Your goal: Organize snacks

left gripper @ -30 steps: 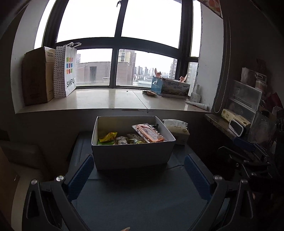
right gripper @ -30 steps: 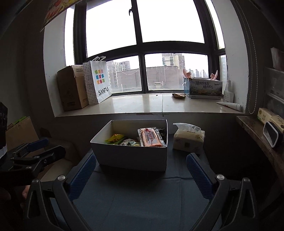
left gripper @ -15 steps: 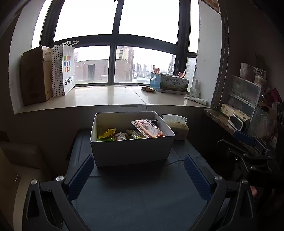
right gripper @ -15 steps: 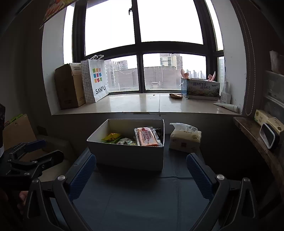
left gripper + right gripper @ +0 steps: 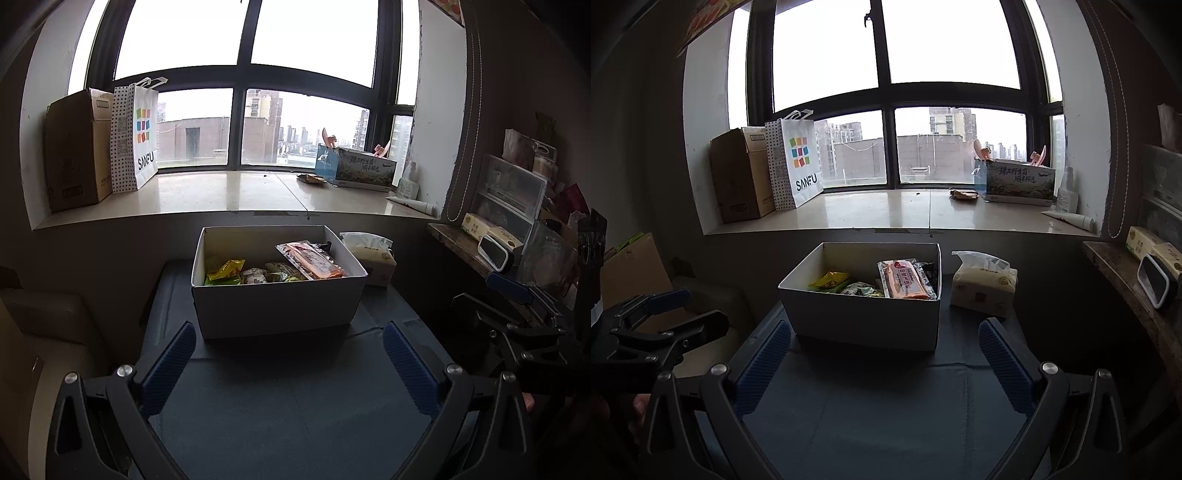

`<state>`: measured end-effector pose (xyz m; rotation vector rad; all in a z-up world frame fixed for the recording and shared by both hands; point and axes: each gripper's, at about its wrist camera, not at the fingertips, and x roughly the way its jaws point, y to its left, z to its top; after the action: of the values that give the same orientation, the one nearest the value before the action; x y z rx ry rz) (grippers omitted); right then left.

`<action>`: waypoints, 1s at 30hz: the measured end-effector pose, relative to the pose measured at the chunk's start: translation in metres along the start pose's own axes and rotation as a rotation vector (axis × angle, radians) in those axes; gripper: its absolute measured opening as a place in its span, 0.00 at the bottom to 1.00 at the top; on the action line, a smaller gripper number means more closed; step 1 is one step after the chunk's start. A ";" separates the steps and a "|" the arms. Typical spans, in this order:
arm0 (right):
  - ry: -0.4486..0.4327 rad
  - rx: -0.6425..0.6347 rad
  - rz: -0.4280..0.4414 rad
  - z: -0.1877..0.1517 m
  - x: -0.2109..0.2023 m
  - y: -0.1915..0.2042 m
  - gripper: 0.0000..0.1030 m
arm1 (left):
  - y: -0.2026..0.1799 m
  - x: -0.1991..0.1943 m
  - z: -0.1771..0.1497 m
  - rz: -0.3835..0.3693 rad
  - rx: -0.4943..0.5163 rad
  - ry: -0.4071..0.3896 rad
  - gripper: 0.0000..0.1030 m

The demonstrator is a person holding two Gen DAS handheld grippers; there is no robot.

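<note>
A dark blue table (image 5: 295,406) stands below a wide window. The left claw (image 5: 288,354) and the right claw (image 5: 882,350) both hover over it, spread wide and holding nothing. Just beyond them, at mid-frame, sits a white box (image 5: 277,306) with snack packets, an orange packet (image 5: 905,284) at its right side. A tissue pack (image 5: 984,286) lies just right of the box.
</note>
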<state>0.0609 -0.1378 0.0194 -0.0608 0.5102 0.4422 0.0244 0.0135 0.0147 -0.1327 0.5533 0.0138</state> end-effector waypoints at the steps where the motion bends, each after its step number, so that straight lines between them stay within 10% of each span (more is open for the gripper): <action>1: 0.001 0.001 0.000 0.000 0.000 0.000 1.00 | 0.000 0.000 0.000 0.001 -0.003 0.003 1.00; 30: 0.010 -0.006 0.010 -0.001 0.001 -0.001 1.00 | -0.001 0.002 -0.003 0.004 -0.004 0.023 1.00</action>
<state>0.0615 -0.1380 0.0175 -0.0662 0.5194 0.4532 0.0249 0.0121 0.0113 -0.1356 0.5769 0.0167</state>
